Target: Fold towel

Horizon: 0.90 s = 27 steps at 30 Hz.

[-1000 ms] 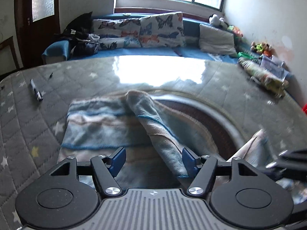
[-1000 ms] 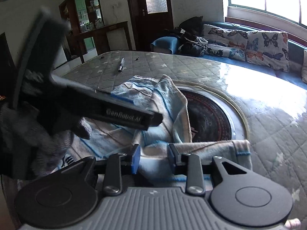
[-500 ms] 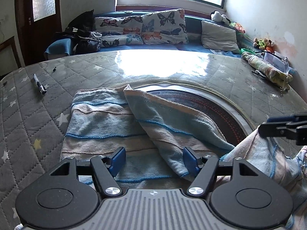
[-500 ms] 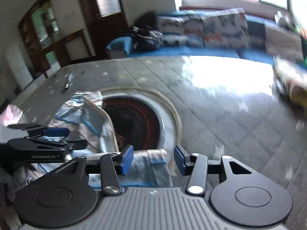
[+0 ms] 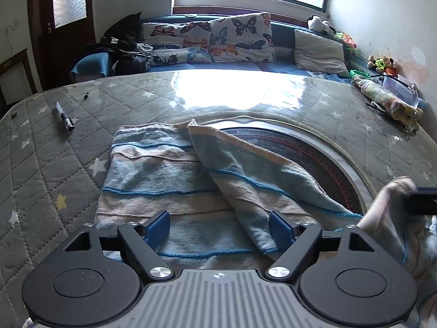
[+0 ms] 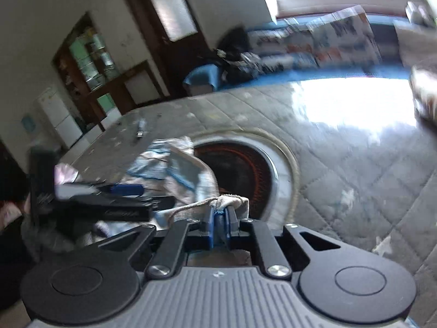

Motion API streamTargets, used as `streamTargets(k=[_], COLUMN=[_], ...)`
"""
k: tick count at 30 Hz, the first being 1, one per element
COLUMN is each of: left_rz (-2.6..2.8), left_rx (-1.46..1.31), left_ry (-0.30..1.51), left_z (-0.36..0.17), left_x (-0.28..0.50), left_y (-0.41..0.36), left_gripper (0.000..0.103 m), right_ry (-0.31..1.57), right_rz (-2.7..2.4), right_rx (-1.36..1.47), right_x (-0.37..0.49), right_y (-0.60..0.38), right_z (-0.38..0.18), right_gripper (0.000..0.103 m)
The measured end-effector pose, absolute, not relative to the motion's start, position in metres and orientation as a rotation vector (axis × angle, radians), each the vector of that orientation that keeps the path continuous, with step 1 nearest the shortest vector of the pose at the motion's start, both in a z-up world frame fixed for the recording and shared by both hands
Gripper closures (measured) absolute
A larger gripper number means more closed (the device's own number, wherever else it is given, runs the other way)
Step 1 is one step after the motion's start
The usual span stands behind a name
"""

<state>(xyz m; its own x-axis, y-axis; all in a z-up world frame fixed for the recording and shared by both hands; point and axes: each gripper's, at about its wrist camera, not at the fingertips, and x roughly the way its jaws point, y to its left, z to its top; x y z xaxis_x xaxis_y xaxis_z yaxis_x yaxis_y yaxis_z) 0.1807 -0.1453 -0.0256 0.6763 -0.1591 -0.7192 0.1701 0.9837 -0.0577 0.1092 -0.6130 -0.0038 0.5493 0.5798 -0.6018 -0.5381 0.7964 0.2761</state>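
A striped blue and beige towel (image 5: 153,175) lies partly folded on the quilted grey table cover (image 5: 46,164), one flap laid diagonally over it. My left gripper (image 5: 220,228) hovers open just above the towel's near edge, nothing between its blue pads. In the right wrist view my right gripper (image 6: 219,222) is shut on a bunched corner of the towel (image 6: 229,201), lifted off the table. That raised corner (image 5: 393,194) and the right gripper's black tip (image 5: 422,203) appear at the right edge of the left wrist view. The left gripper (image 6: 120,191) shows blurred at left.
A round dark recess (image 5: 314,158) with a pale rim sits in the table under the towel's right part. A marker pen (image 5: 65,116) lies at far left. A patterned roll and clutter (image 5: 387,104) sit at far right. A sofa with butterfly cushions (image 5: 213,41) stands behind.
My right gripper went from open to shut on the towel's near right corner and raised it. The left gripper stayed open and lifted back slightly.
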Motion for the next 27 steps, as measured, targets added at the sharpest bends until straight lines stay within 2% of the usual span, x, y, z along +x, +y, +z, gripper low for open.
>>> streamTargets(k=[8, 13, 16, 18, 27], left_rz=[-0.234, -0.327, -0.342, -0.340, -0.329], left_rx=[-0.022, 0.015, 0.060, 0.082, 0.100], left_ry=[0.735, 0.723, 0.736, 0.758, 0.792], left_z=[0.005, 0.011, 0.004, -0.005, -0.029], left_x=[0.161, 0.149, 0.145, 0.143, 0.130], left_y=[-0.151, -0.176, -0.188, -0.191, -0.182], left_gripper=[0.006, 0.005, 0.005, 0.006, 0.006], right_ry=[0.616, 0.585, 0.600, 0.598, 0.678], right_rz=[0.800, 0.840, 0.862, 0.868, 0.849], right_rx=[-0.303, -0.435, -0.452, -0.453, -0.241], right_x=[0.038, 0.016, 0.012, 0.010, 0.029], right_y=[-0.572, -0.550, -0.544, -0.544, -0.584], right_z=[-0.002, -0.018, -0.022, -0.021, 0.010], right_gripper=[0.096, 0.095, 0.090, 0.083, 0.079])
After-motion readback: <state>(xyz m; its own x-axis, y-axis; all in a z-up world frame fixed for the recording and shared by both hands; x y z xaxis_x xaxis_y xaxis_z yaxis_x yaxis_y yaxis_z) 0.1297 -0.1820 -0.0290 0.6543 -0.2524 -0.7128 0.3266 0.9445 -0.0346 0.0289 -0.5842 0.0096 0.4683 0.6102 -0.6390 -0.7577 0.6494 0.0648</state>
